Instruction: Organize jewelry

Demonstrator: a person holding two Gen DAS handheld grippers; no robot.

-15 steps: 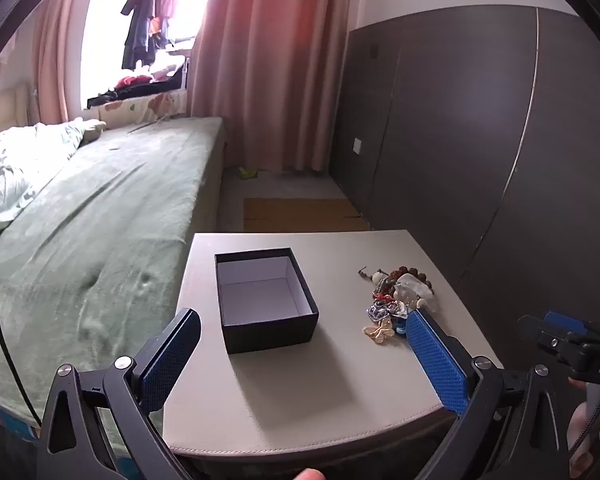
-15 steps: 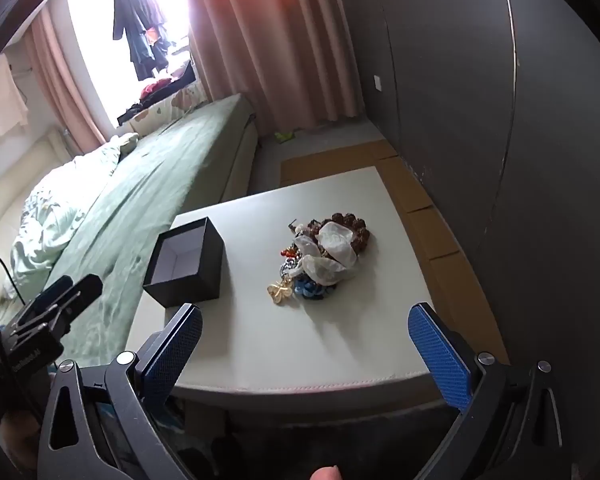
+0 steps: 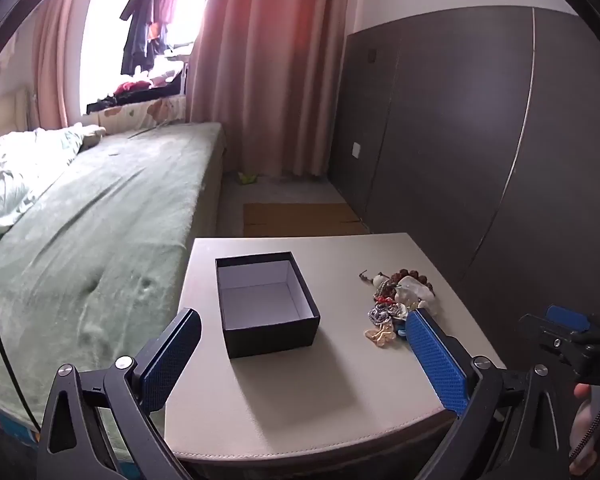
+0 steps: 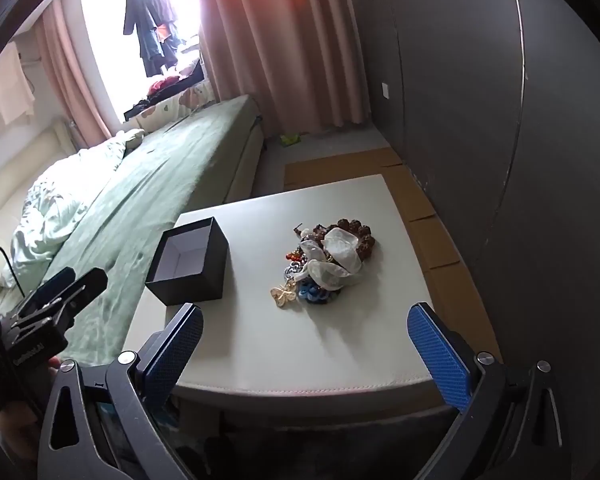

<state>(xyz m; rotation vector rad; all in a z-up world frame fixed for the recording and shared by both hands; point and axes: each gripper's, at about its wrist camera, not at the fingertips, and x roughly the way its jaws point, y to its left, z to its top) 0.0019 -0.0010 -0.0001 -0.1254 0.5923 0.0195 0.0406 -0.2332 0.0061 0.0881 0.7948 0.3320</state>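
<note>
1. Resting on the pale beige padded square table (image 4: 340, 344), a black open-topped cardboard box with a white lining (image 4: 190, 266) sits toward the table's left edge, its inside bare.
2. Small heap of mixed jewelry (image 4: 326, 266) lies near the table's middle, leaning toward the right edge, well apart from the box: brown wooden bead bracelet (image 4: 354, 230) at the far side, translucent white ribbon-like pieces (image 4: 340, 252) on top, cream butterfly-shaped ornament (image 4: 284, 296) and blue beads (image 4: 314, 294) at the near side.
3. Left gripper (image 3: 303, 354): blue-padded fingers spread wide, nothing between them, hanging over the table's near edge with the box (image 3: 266, 304) ahead and the heap (image 3: 398, 300) just past its right finger.
4. Right gripper (image 4: 305, 348): fingers likewise spread wide and holding nothing, above the near edge, heap ahead between their lines.
5. Green-covered bed (image 4: 148, 184) runs along the table's left; dark wardrobe panels (image 4: 500, 120) stand to the right.
</note>
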